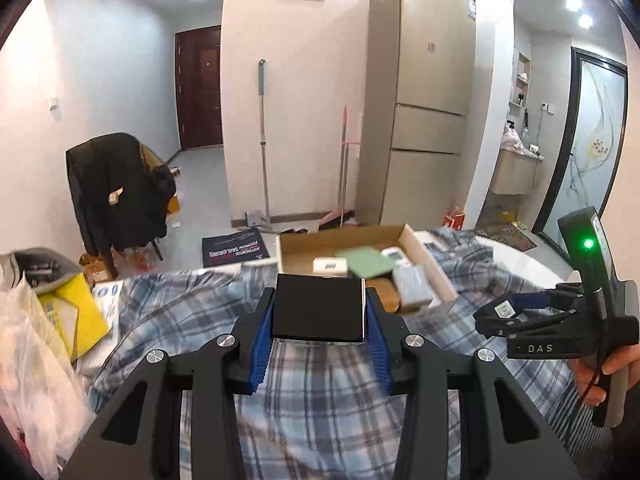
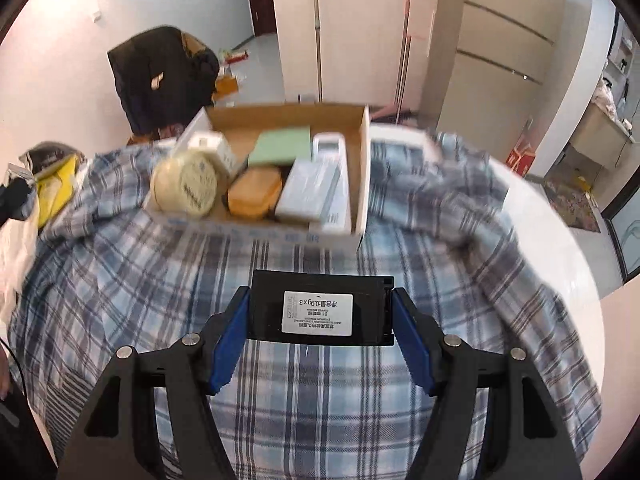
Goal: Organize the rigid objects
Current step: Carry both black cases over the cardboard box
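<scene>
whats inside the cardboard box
The cardboard box holds a round cream tin, orange case, green pad, white remote and grey packet; anything underneath is hidden.

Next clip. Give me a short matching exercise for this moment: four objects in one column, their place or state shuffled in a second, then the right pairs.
Things:
1. plain black box
2. black box with white label
3. round cream tin
4. green flat box

Places:
A. clamped in the right gripper
B. lying in the cardboard box, toward its back
C. clamped in the left gripper
D. at the cardboard box's front left corner

Pairs: 1-C, 2-A, 3-D, 4-B
</scene>
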